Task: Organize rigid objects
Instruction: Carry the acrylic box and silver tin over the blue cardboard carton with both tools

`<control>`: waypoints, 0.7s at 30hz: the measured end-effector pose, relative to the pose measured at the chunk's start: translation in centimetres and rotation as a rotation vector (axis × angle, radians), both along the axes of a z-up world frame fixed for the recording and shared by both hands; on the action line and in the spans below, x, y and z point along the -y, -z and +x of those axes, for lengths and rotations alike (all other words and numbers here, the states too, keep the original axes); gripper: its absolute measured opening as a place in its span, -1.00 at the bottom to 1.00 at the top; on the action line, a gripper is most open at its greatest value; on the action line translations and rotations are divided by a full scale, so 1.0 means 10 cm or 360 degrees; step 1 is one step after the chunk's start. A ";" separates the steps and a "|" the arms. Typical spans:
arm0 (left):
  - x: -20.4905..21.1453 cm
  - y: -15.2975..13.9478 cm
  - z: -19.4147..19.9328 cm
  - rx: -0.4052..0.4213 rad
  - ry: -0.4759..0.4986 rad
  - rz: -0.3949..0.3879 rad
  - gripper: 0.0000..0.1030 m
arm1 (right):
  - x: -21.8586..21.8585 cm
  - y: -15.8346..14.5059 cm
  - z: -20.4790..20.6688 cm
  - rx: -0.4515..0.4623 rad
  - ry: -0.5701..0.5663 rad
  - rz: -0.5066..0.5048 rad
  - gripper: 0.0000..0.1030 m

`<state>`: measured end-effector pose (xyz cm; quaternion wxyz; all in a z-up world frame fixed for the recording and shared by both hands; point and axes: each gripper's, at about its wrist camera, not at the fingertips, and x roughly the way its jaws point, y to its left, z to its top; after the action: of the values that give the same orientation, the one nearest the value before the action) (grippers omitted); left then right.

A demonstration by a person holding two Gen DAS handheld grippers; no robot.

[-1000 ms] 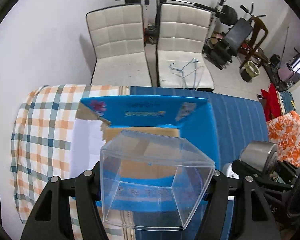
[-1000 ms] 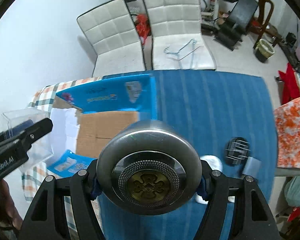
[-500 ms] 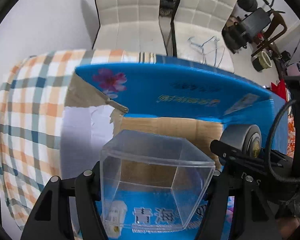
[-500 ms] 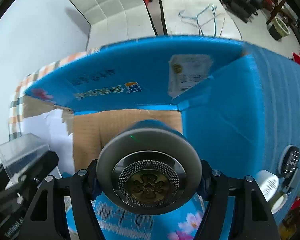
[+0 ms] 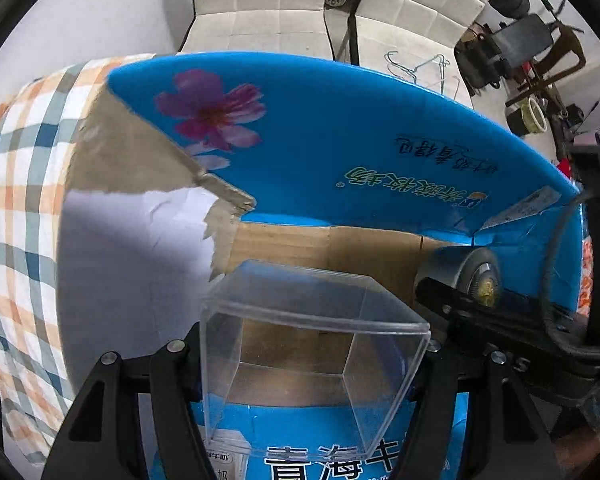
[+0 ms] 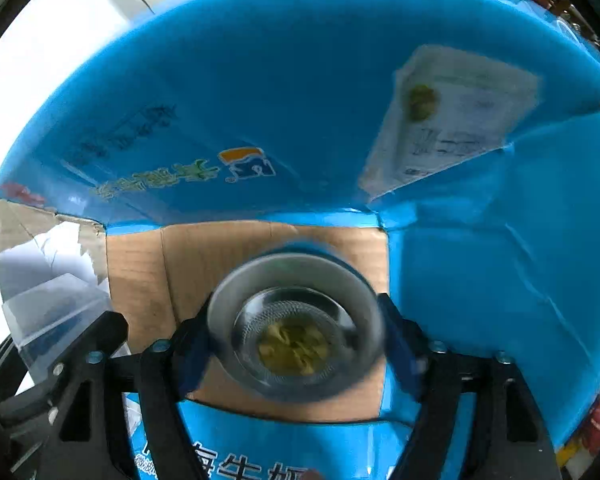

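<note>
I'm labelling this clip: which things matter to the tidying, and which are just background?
Job: clear box in left tongs; round metal piece in right tongs; blue carton.

Background: checked cloth; white chairs; hangers.

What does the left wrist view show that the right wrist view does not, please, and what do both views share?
Only the left wrist view shows the plaid cloth, the white chairs, and the flower print on the blue flap. Only the right wrist view shows the white label on the flap and the metal can's mesh end face-on. Both show the blue cardboard box, its brown floor, the clear plastic box and the can.
</note>
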<state>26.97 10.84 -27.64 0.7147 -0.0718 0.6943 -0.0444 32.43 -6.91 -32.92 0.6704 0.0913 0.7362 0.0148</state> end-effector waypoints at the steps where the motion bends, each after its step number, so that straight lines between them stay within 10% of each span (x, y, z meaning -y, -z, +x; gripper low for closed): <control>1: -0.04 0.00 0.00 -0.0007 -0.0019 -0.0020 0.25 | 0.00 -0.02 0.00 0.0010 0.0010 0.0005 0.64; 21: -0.09 0.26 0.14 -0.0165 -0.0142 -0.0325 0.25 | 0.34 -0.24 0.16 -0.0092 0.0235 -0.0011 0.79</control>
<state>28.38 11.75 -30.22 0.6681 -0.1773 0.7183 -0.0791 33.98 -10.33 -30.56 0.6484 0.1435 0.7466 -0.0399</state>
